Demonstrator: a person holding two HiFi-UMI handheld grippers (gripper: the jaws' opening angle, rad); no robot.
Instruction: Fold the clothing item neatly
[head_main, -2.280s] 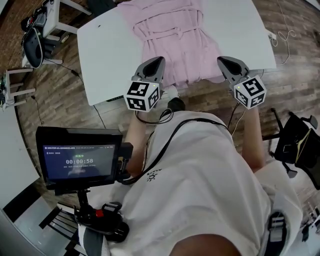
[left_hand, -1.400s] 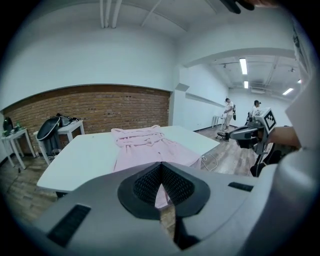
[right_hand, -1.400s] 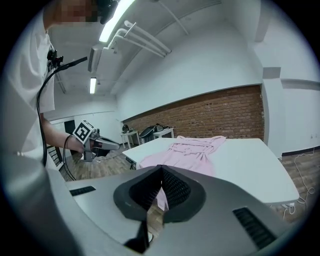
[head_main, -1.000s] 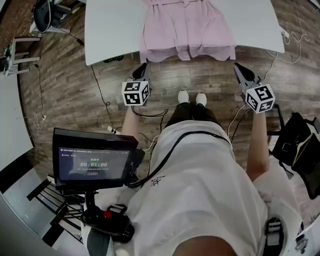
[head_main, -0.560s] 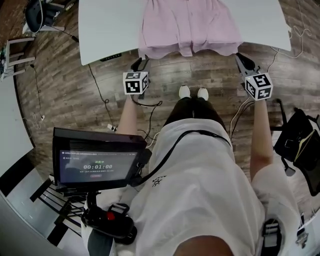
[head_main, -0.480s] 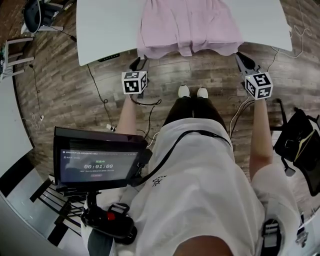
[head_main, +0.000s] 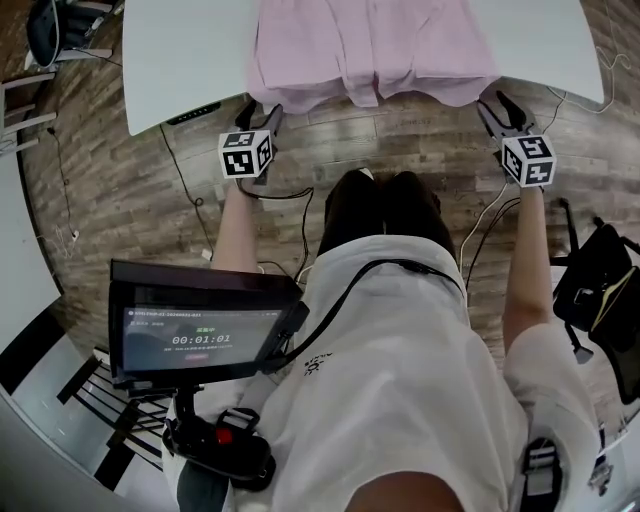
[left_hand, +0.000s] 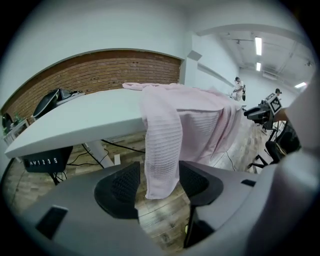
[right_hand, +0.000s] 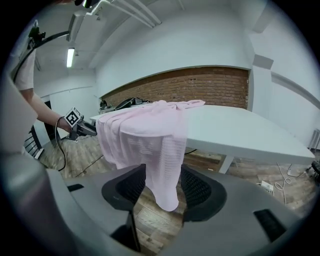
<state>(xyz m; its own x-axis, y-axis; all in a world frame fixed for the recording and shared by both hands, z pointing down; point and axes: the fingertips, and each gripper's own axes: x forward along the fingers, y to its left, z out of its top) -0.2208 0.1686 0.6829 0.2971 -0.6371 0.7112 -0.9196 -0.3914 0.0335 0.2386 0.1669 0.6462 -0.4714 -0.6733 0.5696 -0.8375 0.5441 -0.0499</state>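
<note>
A pink garment (head_main: 375, 45) lies on the white table (head_main: 190, 50), its hem hanging over the near edge. My left gripper (head_main: 258, 112) is at the hem's left corner and my right gripper (head_main: 497, 108) at the right corner. In the left gripper view the hanging corner (left_hand: 161, 150) falls between the pads (left_hand: 125, 184) of the left gripper (left_hand: 160, 182). Its jaws are opening and do not press the cloth. In the right gripper view the other corner (right_hand: 162, 160) hangs between the pads (right_hand: 197, 190) of the right gripper (right_hand: 164, 189), also opening, loose around the fabric.
A screen on a mount (head_main: 195, 335) sits by my chest at the left. A black bag (head_main: 600, 290) stands on the wood floor at the right, and cables (head_main: 190, 170) run under the table. A chair (head_main: 45, 30) is past the table's left end.
The garment's hem has come to hang further over the near table edge. Both grippers have risen to the hem corners, and their jaws have spread apart.
</note>
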